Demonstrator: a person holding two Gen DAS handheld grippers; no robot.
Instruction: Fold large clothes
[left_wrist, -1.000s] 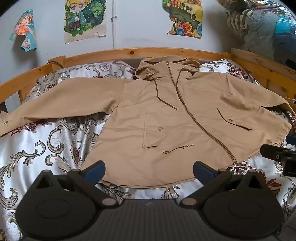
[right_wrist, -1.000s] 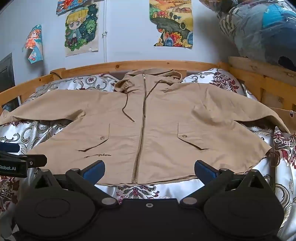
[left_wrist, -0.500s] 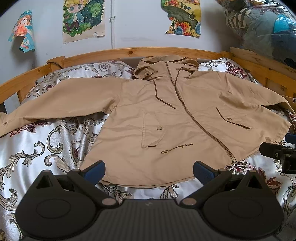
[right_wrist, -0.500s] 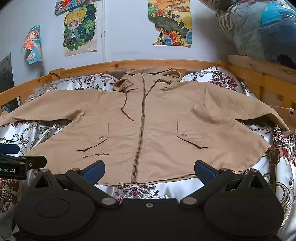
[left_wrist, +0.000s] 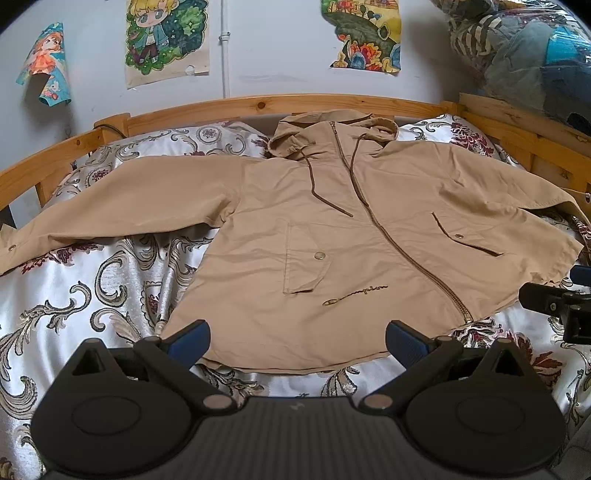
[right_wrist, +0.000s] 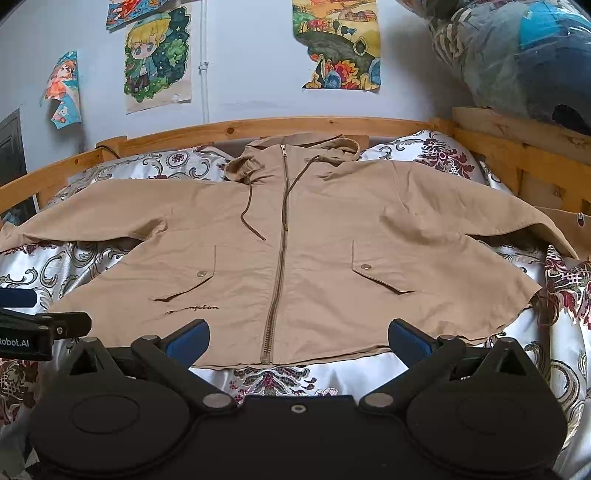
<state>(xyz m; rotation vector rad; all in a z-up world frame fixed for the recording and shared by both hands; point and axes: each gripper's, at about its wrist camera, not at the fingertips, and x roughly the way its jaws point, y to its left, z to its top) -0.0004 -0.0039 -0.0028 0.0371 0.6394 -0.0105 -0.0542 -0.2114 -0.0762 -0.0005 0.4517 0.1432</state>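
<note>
Patterned bedspread (left_wrist: 92, 280), tan jacket (left_wrist: 332, 229) flat, both tongs (left_wrist: 297, 341) (right_wrist: 298, 341) level, spread apart.

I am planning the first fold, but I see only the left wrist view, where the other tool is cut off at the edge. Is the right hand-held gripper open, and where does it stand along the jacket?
Observer: The right hand-held gripper is open and holds nothing. Its blue pads stand on either side of the lower end of the zipper, just in front of the hem.
Operator: Thank you. The sleeve on my right also leaves my picture. Where does it end?
Observer: That sleeve is spread out flat, and its tip reaches the bed's right edge, below the wooden rail.
</note>
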